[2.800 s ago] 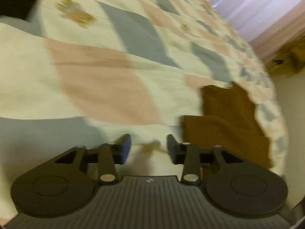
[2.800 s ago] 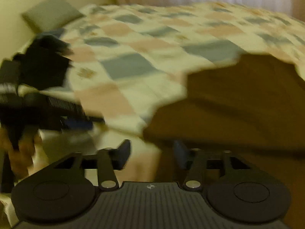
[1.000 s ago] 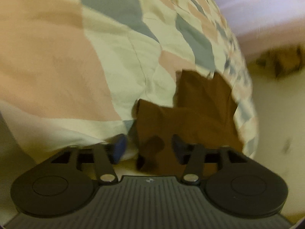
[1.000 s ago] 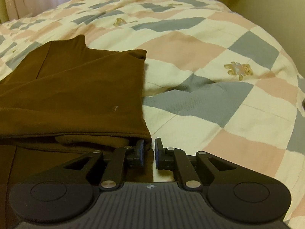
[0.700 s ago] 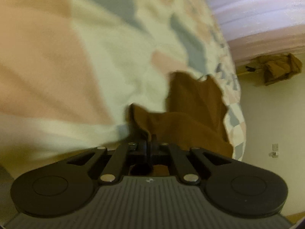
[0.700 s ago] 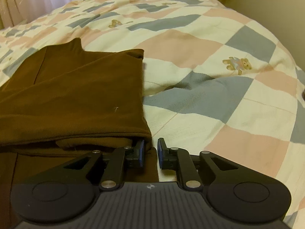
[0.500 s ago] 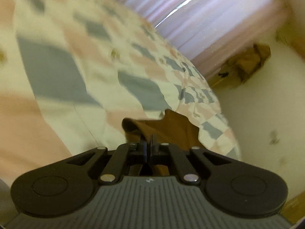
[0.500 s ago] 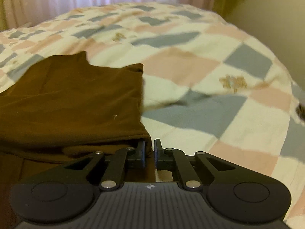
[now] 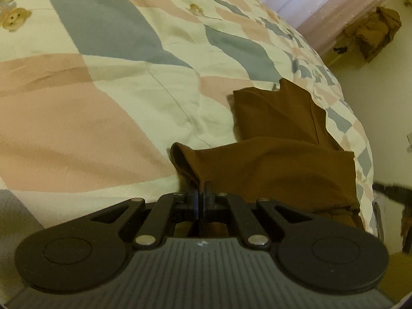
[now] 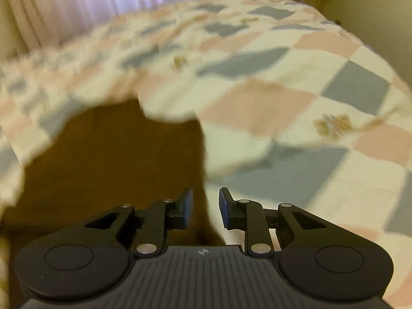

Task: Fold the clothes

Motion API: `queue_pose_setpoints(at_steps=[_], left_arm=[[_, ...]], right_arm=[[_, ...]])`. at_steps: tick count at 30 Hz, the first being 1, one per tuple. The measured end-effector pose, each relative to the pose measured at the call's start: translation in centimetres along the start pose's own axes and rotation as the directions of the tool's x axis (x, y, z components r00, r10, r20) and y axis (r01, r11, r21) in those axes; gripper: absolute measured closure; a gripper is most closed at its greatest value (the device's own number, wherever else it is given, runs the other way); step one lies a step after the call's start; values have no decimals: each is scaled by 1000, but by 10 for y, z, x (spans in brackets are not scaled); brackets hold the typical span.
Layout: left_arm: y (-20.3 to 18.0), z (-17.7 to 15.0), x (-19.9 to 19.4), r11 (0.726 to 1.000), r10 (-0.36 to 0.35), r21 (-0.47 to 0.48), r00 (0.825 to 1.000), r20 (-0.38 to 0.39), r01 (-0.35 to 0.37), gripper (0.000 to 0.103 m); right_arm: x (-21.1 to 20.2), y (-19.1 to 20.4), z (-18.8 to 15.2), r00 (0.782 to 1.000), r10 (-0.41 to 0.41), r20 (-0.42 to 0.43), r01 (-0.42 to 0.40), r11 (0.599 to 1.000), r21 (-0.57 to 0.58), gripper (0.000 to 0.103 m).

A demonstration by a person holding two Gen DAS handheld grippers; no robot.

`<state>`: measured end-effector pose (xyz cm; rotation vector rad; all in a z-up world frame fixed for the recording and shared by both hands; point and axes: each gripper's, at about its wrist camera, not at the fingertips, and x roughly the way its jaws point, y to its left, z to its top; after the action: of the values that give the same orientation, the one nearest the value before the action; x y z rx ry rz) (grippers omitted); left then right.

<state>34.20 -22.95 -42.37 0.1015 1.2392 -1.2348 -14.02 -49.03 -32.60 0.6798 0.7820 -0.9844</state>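
A brown garment (image 9: 278, 154) lies part-folded on the checked quilt (image 9: 103, 85) of a bed, near the bed's right edge. My left gripper (image 9: 202, 193) is shut on a lifted near corner of that garment, and the cloth rises in a small loop from the pinch. In the blurred right wrist view the brown garment (image 10: 116, 159) spreads ahead and to the left. My right gripper (image 10: 205, 207) is open, its blue-padded fingers straddling the garment's right edge without pinching it.
The quilt (image 10: 296, 103) of cream, pink and grey squares with teddy bear prints covers the bed. Pale curtains (image 10: 103, 2) hang behind it. Brown clothing (image 9: 373, 33) hangs on the wall at the far right. The bed's edge drops off on the right, by a dark object (image 9: 394, 190).
The right gripper, shut at the garment's corner half a second ago, has opened and let go. The left gripper closed on the garment's near corner and keeps hold, its view swinging over the bed.
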Motion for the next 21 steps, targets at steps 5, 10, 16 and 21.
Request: queue_pose_setpoints(at_steps=[5, 10, 16, 21], left_arm=[[-2, 2, -4, 1000, 16, 2, 1000, 14, -16, 102], [-3, 2, 1, 1000, 16, 4, 1000, 4, -16, 102], [-3, 3, 6, 1000, 8, -11, 1000, 11, -8, 102], [-21, 10, 1, 997, 80, 4, 997, 9, -80, 102]], right_arm=[[63, -12, 52, 998, 54, -23, -55, 998, -35, 100], [126, -16, 55, 993, -79, -90, 72, 994, -78, 100], [94, -15, 50, 999, -22, 32, 22, 1000, -7, 91], [96, -7, 37, 998, -57, -1, 57, 997, -42, 89]])
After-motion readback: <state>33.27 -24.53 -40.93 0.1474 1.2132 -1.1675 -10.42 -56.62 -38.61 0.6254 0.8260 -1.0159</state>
